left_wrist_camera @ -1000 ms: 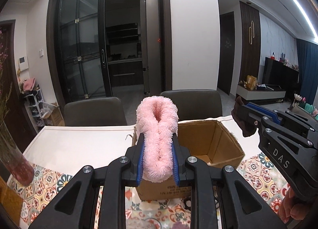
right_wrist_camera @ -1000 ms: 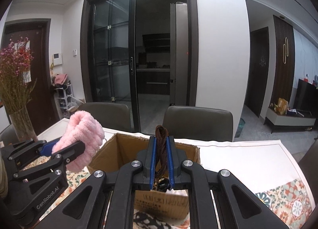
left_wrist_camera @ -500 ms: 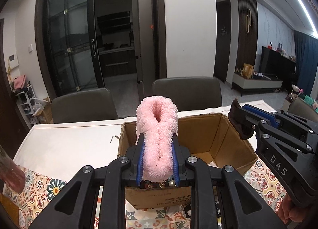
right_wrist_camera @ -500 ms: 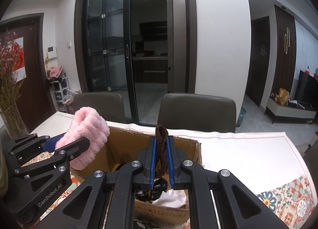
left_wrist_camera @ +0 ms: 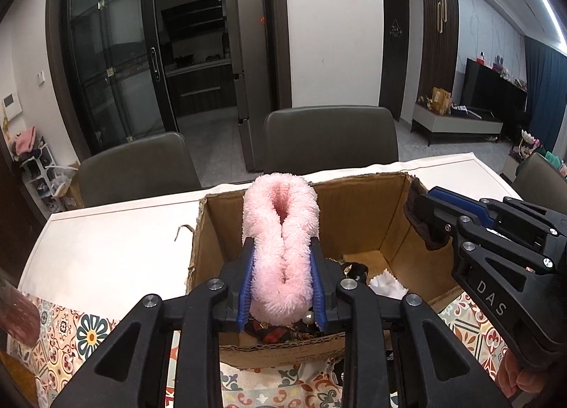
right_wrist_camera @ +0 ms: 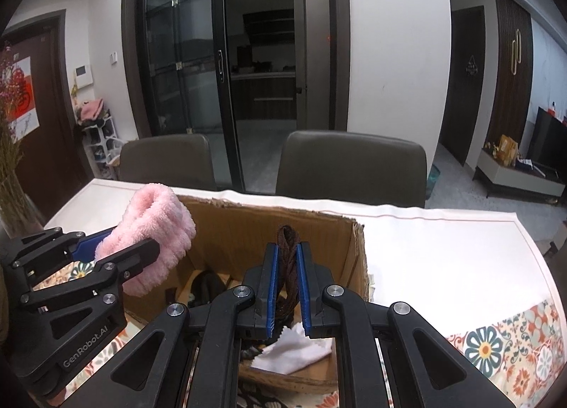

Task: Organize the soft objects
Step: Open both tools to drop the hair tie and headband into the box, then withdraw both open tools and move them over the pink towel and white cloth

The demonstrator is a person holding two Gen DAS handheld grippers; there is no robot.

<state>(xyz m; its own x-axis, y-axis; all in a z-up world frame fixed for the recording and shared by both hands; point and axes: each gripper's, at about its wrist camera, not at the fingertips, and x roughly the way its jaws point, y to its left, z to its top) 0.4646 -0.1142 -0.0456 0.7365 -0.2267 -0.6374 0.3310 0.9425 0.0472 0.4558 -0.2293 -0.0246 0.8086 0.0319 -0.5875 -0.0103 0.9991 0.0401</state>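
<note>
My left gripper [left_wrist_camera: 281, 246] hangs over the near-left part of an open cardboard box [left_wrist_camera: 354, 216], a fluffy pink band [left_wrist_camera: 280, 241] upright between its blue pads. Its jaws are opening, and the pads still touch the fluff. In the right wrist view the same pink band [right_wrist_camera: 159, 234] and left gripper [right_wrist_camera: 117, 245] sit at the box's [right_wrist_camera: 248, 230] left wall. My right gripper [right_wrist_camera: 287, 248] is shut on a brown braided tie [right_wrist_camera: 287, 262] above the box interior. The left wrist view shows that right gripper [left_wrist_camera: 421, 202] at the box's right wall.
Inside the box lie a white cloth [right_wrist_camera: 297, 347] and dark fabric items [right_wrist_camera: 205, 284]. The box stands on a table with a white top [right_wrist_camera: 443, 248] and patterned cloth [left_wrist_camera: 63, 337]. Two grey chairs [right_wrist_camera: 351, 167] stand behind. A vase of dried flowers [right_wrist_camera: 10, 195] is at the left.
Both grippers have moved forward and down over the box, whose inside now shows. The gap between the left jaws looks slightly wider around the pink band.
</note>
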